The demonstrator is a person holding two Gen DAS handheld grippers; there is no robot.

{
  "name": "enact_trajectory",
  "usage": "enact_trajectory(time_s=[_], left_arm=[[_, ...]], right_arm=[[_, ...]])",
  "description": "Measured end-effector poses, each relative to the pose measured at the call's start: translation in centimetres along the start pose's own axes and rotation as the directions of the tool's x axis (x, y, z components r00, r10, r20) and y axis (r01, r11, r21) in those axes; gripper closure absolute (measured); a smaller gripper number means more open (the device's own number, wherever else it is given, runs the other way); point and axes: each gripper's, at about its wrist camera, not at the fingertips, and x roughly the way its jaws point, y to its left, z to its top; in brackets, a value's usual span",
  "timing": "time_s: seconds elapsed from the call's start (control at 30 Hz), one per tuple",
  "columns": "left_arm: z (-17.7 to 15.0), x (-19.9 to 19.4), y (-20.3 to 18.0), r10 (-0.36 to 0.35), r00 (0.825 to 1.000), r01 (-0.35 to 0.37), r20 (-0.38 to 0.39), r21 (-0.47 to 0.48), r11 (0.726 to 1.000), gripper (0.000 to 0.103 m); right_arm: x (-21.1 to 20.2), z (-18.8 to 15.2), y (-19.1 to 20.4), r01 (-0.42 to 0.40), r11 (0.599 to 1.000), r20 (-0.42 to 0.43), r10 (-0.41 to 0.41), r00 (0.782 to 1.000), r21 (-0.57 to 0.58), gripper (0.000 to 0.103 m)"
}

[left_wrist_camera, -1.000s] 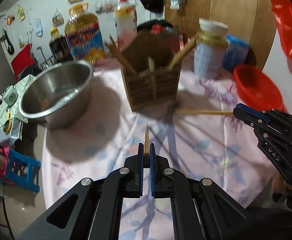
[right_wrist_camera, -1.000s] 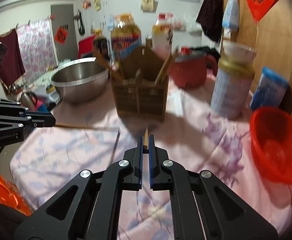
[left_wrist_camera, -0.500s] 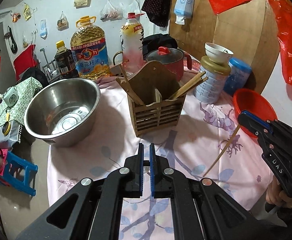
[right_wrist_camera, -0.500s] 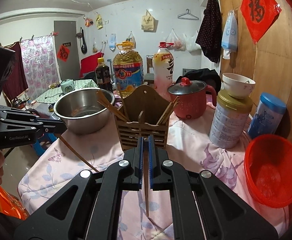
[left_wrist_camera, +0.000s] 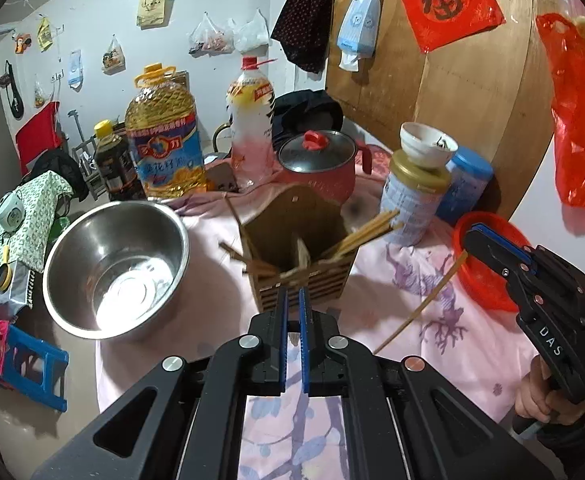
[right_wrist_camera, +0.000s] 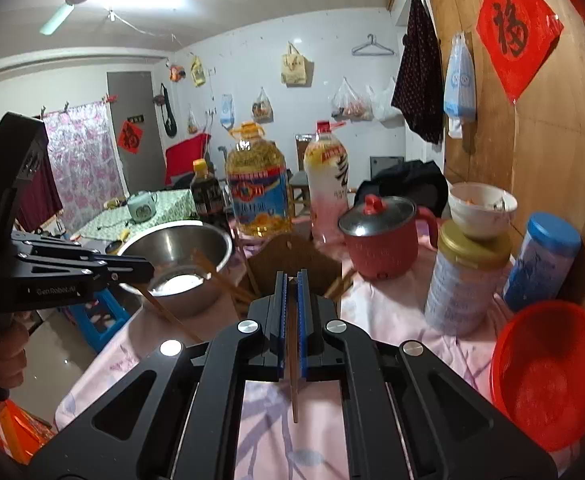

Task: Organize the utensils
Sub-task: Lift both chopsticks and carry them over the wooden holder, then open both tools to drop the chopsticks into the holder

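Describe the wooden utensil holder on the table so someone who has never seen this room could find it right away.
Find the table with the pink floral cloth. Near its middle, between the steel bowl and the gold-lidded tin, stands the wooden utensil holder. It alone is slatted brown wood with a peaked back, chopsticks leaning out.

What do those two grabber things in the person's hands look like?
Both are black, with chunky angled arms and round silver bolts. The left gripper and the right gripper each have thin jaws lined with ridged blue pads. Seen from the side, one carries white "GenRobot.AI" lettering, the other "DAS". A dark sleeve shows behind the right hand.
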Motion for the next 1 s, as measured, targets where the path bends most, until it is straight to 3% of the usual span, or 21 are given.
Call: enact_trajectory(time_s=[0.5, 0.67, 0.83, 0.87, 0.9, 0.93, 1.0], left_arm=[[9.2, -0.6, 0.2, 0.008, 0.992, -0.012, 0.124, 0.034, 0.999, 0.097], [10.1, 1.8, 1.5, 0.0, 0.996, -0.001, 0.093, 0.016, 1.0, 0.097], [9.3, 5.8, 2.4, -0.017, 1.0, 0.017, 0.014, -0.001, 1.0, 0.097], [9.0, 6.4, 2.6, -0.01, 1.0, 0.01, 0.002, -0.005, 1.0, 0.093], [8.7, 7.0, 2.8, -0.003, 1.0, 0.003, -0.011, -0.008, 1.0, 0.078], [8.5, 7.3, 2.9, 0.007, 1.0, -0.007, -0.015, -0.013, 1.0, 0.071], [8.2, 7.6, 3.3, 0.025, 1.0, -0.025, -0.013, -0.021, 0.999, 0.066]], right_arm=[[4.1, 8.4, -0.6, -0.04, 0.999, 0.118, 0.041, 0.992, -0.01, 0.097], [6.8, 9.2, -1.1, -0.033, 0.999, 0.116, 0.034, 0.993, -0.007, 0.097], [11.3, 7.0, -1.4, -0.039, 0.999, 0.01, 0.039, 0.999, -0.001, 0.095], [12.1, 6.5, -1.5, -0.034, 0.999, -0.02, 0.034, 0.999, -0.003, 0.094], [12.9, 5.8, -1.7, -0.029, 1.0, -0.052, 0.03, 0.998, 0.004, 0.093], [13.2, 5.4, -1.7, -0.034, 0.999, -0.065, 0.035, 0.997, 0.011, 0.093], [13.1, 5.1, -1.8, -0.033, 0.999, -0.063, 0.033, 0.997, 0.011, 0.093]])
